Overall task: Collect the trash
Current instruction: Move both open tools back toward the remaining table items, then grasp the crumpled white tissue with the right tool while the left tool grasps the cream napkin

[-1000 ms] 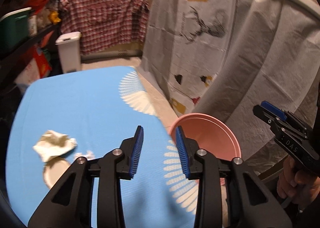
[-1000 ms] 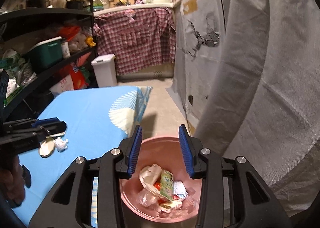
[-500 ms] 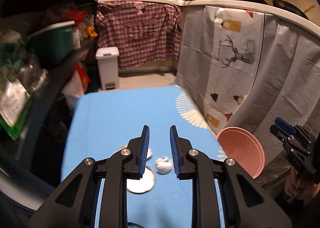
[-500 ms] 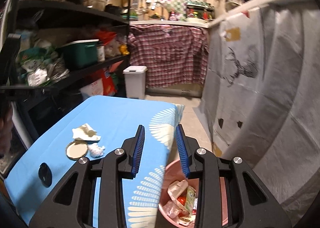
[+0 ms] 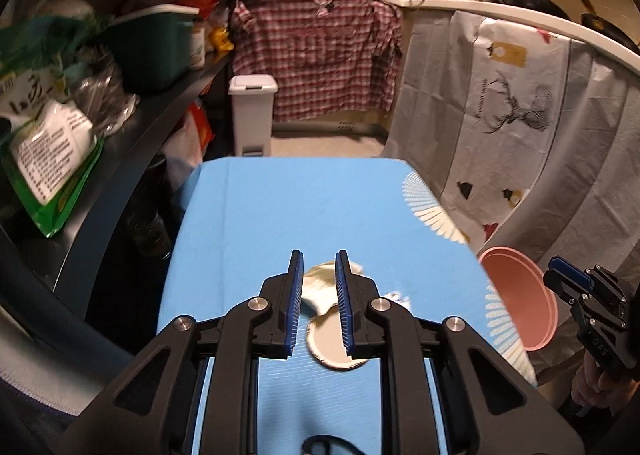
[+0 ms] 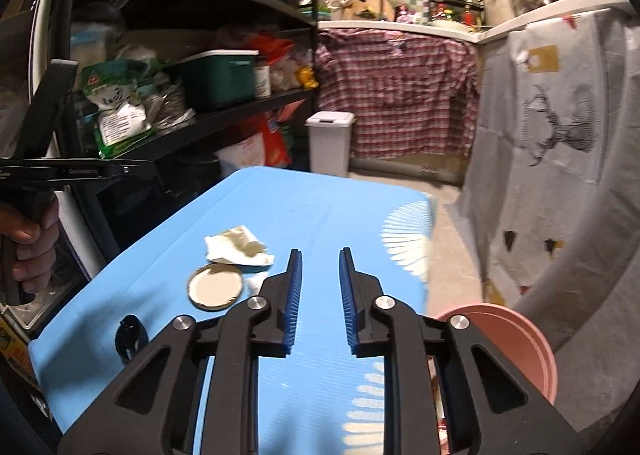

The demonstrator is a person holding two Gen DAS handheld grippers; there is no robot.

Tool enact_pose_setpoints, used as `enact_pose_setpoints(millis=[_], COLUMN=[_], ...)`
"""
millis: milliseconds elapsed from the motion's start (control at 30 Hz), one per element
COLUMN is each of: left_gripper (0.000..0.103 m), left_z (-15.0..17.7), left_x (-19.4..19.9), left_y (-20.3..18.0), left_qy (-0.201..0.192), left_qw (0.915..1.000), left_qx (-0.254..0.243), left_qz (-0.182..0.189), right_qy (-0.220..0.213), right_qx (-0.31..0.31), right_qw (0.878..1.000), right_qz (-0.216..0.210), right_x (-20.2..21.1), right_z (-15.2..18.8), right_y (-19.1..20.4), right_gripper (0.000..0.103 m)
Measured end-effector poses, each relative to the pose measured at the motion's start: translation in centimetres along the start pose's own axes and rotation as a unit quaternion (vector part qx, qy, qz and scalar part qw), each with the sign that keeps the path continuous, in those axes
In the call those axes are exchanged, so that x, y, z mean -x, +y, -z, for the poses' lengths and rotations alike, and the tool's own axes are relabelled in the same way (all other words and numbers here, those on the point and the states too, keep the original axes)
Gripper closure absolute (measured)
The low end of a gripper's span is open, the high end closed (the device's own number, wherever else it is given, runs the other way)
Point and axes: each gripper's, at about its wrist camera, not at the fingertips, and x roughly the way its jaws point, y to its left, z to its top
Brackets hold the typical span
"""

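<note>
Claws (image 5: 318,275) nearer — napkin (image 6: 236,249) perhaps crosswise

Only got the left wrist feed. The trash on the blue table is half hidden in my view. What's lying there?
Observer: The right wrist view shows the whole crumpled napkin, lying on the table with nothing on top of it.
Operator: And the round lid?
Observer: The lid lies flat just in front of the napkin, fully uncovered.
Operator: Right gripper carrying anything?
Observer: No. The right gripper has nothing between its pads; its jaws have just been closing.
</note>
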Motion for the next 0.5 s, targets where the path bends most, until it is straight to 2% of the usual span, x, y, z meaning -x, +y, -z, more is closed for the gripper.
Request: enact_pose_setpoints(millis=[300, 500], left_gripper=[0.086, 0.086], left_z=[0.8, 0.9], left_x=[-2.6, -4.1], left_y=[1.6, 2.4], left_qy=[0.022, 0.028], left_qw=[0.9997, 0.9996], left_qx=[0.002, 0.007], left_qz=[-0.007, -0.007], right_qy=[0.026, 0.040], right_qx=[0.022, 0.019], right_qw=[0.999, 0.998], right_qz=[-0.030, -0.041], right_x=[-4.8, -6.9], right_z=[1.0, 1.3], right_y=[3.4, 3.7], right_gripper=[0.084, 0.083])
